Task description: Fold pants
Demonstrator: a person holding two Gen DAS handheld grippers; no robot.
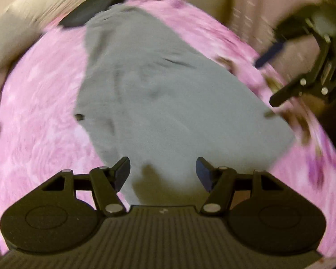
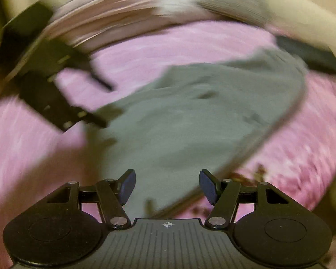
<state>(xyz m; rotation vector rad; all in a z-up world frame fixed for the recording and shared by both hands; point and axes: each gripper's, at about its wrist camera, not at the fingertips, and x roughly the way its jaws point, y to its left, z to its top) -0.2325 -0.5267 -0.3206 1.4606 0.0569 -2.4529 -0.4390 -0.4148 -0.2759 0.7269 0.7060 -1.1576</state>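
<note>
L hand-held gripper (image 1: pixel 163 172) agape over grey pants (image 1: pixel 159 94), pink bedspread (image 1: pixel 40 121) beneath.

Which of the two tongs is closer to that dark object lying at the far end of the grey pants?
Hard to call; blur hides it. The left tongs and right tongs both hang open at the near end of the grey pants, far from the dark object.

Matt grey cloth pants (image 1: pixel 159 103), fuzzy pink blanket (image 1: pixel 40 116), matt black plastic tool (image 1: pixel 163 172)

Grey pants (image 1: pixel 159 94), seemingly folded, on pink bedspread (image 1: pixel 38 121)
</note>
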